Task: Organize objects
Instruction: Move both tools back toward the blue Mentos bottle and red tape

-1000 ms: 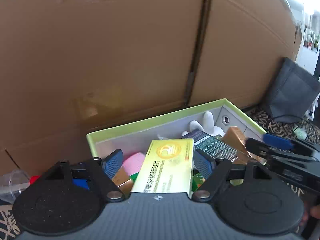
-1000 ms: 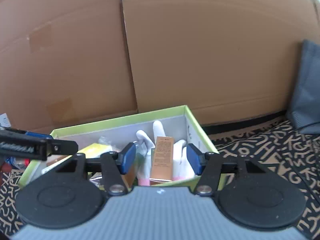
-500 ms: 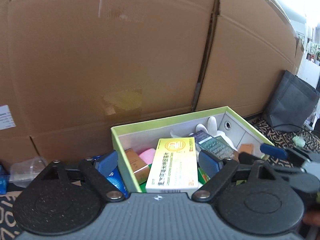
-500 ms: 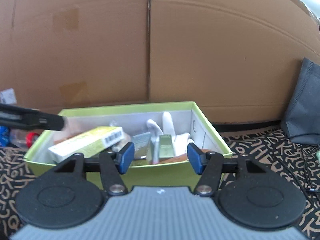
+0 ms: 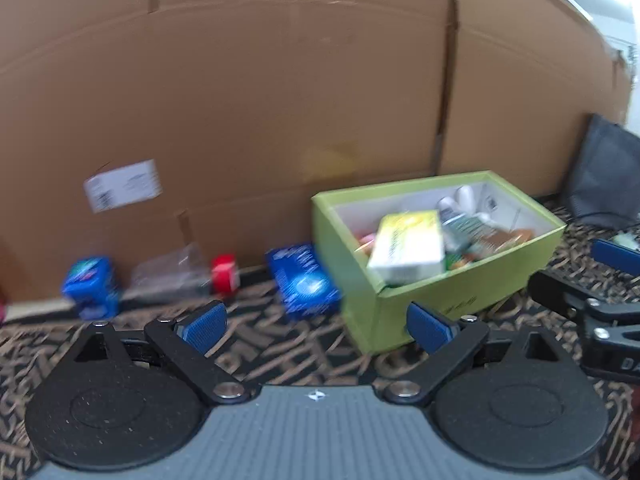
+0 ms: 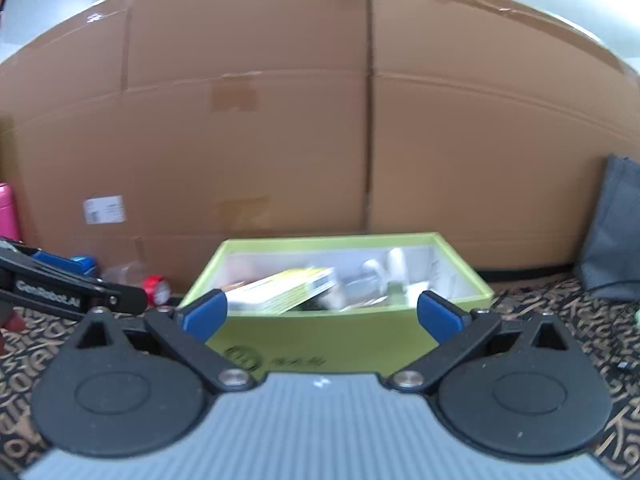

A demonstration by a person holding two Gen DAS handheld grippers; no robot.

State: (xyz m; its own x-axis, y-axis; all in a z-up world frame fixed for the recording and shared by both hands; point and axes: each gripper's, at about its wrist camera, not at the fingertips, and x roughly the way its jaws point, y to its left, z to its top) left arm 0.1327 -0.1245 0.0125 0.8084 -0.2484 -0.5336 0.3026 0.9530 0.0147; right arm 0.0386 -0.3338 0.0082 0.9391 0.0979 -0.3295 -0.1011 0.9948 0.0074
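A lime-green box stands on the patterned cloth against the cardboard wall. It holds a yellow-and-white medicine carton, white gloves and other small packs. My left gripper hovers short of the box's left corner; its jaws are opening with nothing between them. My right gripper faces the box's front wall from a little way back; its jaws are opening wide and hold nothing. The medicine carton leans inside. The left gripper's finger reaches in at the left.
Left of the box lie a blue packet, a clear container with a red cap and a small blue box. A tall cardboard wall closes the back. A grey bag stands at the right, a pink bottle at the far left.
Both grippers have drawn back from over the green box. The right jaws have spread wide and the brown carton is no longer between them. The left view has swung left.
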